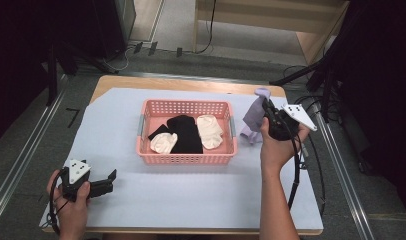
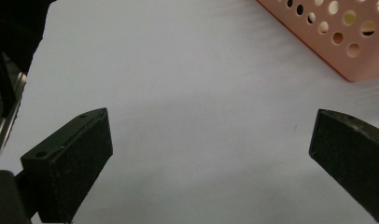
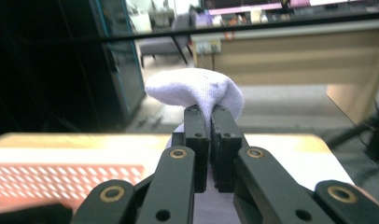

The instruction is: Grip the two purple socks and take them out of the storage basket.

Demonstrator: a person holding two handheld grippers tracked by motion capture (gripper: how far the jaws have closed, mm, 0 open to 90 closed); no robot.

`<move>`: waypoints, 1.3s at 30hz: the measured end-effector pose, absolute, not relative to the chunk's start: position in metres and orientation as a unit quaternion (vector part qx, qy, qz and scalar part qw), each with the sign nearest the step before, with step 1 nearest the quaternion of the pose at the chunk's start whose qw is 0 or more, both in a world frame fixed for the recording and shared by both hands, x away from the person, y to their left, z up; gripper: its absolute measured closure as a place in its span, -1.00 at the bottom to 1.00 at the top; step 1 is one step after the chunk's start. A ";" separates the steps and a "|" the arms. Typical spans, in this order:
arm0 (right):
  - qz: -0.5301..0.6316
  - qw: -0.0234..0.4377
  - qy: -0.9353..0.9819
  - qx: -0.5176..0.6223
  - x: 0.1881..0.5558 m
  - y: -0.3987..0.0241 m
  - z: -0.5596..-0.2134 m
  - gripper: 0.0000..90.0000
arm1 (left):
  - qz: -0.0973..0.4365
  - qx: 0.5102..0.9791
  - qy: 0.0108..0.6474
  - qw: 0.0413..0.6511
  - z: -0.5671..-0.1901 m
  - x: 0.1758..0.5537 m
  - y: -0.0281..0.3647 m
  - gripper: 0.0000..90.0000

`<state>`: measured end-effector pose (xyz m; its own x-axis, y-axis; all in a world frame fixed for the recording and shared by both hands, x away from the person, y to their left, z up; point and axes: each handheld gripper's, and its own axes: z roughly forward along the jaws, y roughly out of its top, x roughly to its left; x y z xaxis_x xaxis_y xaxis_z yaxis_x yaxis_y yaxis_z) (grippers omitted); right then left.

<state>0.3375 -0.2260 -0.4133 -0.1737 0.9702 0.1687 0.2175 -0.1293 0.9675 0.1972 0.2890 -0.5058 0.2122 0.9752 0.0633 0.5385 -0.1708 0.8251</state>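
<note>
a lilac sock [image 1: 252,119] is held pinched between the closed jaws of the right gripper [image 1: 269,111], lifted off the desk [image 1: 191,195] just right of the pink basket [image 1: 186,159]. in the right gripper view the sock [image 3: 197,88] bulges above the jaw tips as a soft rounded fold, while the rest is seen hanging limp below in the high view.

the step in hand is judged to be carrying the sock into the basket. to do it well, the sock should be kept high enough for its dangling end to clear the right rim, brought over a bare patch of the basket floor, and only then released; a low sweep could drag the tail on the wall or nudge the light basket.

the sock looks like fine knit, pliable and shapeless. the basket is rigid plastic, rectangular, with perforated walls. inside it lie two cream socks [image 1: 209,131] and a black one [image 1: 185,134], flat and loosely overlapped. the desk is covered by a smooth pale sheet.

the left gripper [image 1: 109,181] rests at the near left, jaws wide and empty.
</note>
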 end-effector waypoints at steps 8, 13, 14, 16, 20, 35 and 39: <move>0.513 0.336 0.553 0.564 0.339 -0.239 -0.436 0.30 | 0.315 0.697 0.543 0.346 -0.506 0.197 0.289 -0.99; 0.522 0.329 0.554 0.559 0.333 -0.241 -0.435 0.07 | 0.316 0.696 0.543 0.347 -0.506 0.197 0.289 -0.99; 0.524 0.327 0.554 0.558 0.332 -0.241 -0.435 0.01 | 0.315 0.696 0.544 0.346 -0.506 0.197 0.289 -0.99; 0.528 0.320 0.558 0.555 0.328 -0.241 -0.435 -0.14 | 0.316 0.697 0.543 0.346 -0.506 0.197 0.289 -0.99; 0.532 0.316 0.575 0.535 0.319 -0.242 -0.437 -0.30 | 0.317 0.696 0.542 0.348 -0.506 0.197 0.289 -0.99; 0.519 0.319 0.571 0.551 0.277 -0.271 -0.461 -0.48 | 0.322 0.692 0.543 0.350 -0.505 0.195 0.289 -0.99; 0.517 0.315 0.568 0.558 0.268 -0.281 -0.468 -0.48 | 0.327 0.696 0.538 0.346 -0.505 0.195 0.288 -0.99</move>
